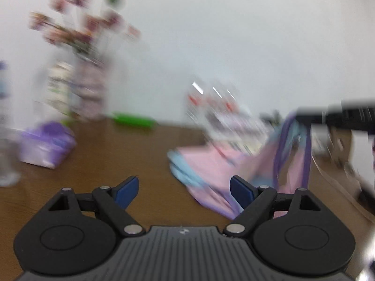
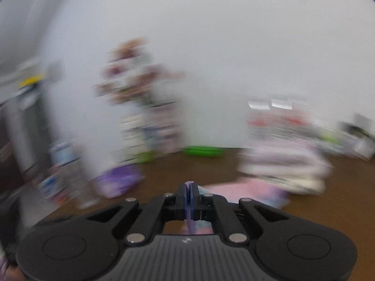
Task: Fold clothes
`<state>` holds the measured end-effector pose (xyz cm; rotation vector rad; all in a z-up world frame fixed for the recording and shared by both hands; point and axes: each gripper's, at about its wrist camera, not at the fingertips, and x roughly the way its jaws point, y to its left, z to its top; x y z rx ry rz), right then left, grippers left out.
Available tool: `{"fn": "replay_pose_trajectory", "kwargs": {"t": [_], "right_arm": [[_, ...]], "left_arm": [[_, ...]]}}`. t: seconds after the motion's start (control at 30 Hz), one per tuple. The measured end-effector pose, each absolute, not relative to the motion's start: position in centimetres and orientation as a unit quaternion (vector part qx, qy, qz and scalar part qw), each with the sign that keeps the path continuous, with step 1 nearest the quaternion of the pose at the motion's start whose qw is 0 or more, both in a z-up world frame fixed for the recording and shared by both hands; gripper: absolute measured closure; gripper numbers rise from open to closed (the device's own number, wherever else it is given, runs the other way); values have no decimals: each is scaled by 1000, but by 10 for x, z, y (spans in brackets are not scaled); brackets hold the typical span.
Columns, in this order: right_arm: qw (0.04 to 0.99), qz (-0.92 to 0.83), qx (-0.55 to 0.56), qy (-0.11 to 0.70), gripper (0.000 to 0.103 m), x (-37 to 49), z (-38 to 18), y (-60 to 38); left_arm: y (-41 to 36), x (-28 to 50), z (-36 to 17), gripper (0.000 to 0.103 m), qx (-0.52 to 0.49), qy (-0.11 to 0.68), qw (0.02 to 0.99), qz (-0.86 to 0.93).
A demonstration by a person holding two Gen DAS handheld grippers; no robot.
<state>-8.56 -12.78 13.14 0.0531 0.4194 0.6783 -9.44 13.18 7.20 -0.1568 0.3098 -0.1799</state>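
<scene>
A pink, light-blue and purple garment [image 1: 211, 164] lies partly on the brown table [image 1: 117, 154], its right part lifted up toward the other gripper's black body at the right edge. My left gripper [image 1: 184, 190] is open and empty, low over the table just left of the garment. My right gripper [image 2: 189, 194] is shut on a purple edge of the garment [image 2: 246, 190], which hangs down below the jaws. Both views are blurred by motion.
A purple-and-white packet [image 1: 46, 145] lies on the table at the left. A vase of flowers [image 1: 86, 70] stands at the back by the white wall, with a green object [image 1: 133, 119] beside it. A stack of folded clothes [image 2: 286, 166] sits at the back right.
</scene>
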Motion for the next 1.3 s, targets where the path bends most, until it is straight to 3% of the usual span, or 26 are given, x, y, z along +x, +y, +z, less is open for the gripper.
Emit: {"fn": "replay_pose_trajectory", "kwargs": {"t": [0.07, 0.1, 0.13, 0.27, 0.4, 0.53, 0.7, 0.73, 0.77, 0.83, 1.03, 1.3], "right_arm": [[886, 398, -16, 239, 82, -86, 118, -86], [865, 430, -37, 256, 58, -86, 112, -65], [842, 462, -58, 272, 44, -86, 105, -44], [858, 424, -89, 275, 43, -91, 89, -54], [889, 337, -43, 308, 44, -83, 73, -112], [899, 250, -35, 359, 44, -83, 41, -152], [905, 207, -1, 373, 45, -86, 21, -170], [904, 209, 6, 373, 46, -84, 19, -170], [902, 217, 10, 373, 47, -82, 16, -168], [898, 232, 17, 373, 47, -79, 11, -165], [884, 294, 41, 361, 47, -81, 4, -146], [870, 359, 21, 336, 48, -86, 5, -94]], "left_arm": [[170, -108, 78, 15, -97, 123, 987, -42], [186, -112, 79, 14, -100, 126, 987, -18], [200, -115, 79, 14, -102, 136, 985, 5], [225, -132, 73, 14, -111, 145, 983, 13], [190, -116, 58, 14, -105, 202, 964, -136], [113, -91, 37, 32, -58, 271, 924, -262], [54, -81, 16, 34, 72, 309, 917, -243], [56, -76, 14, 48, 70, 322, 913, -240], [64, -71, 13, 74, 55, 336, 909, -241], [81, -64, 12, 98, 25, 352, 904, -240], [160, -68, 27, 99, -142, 298, 937, -116], [179, -63, 19, 99, -168, 296, 936, -87]]}}
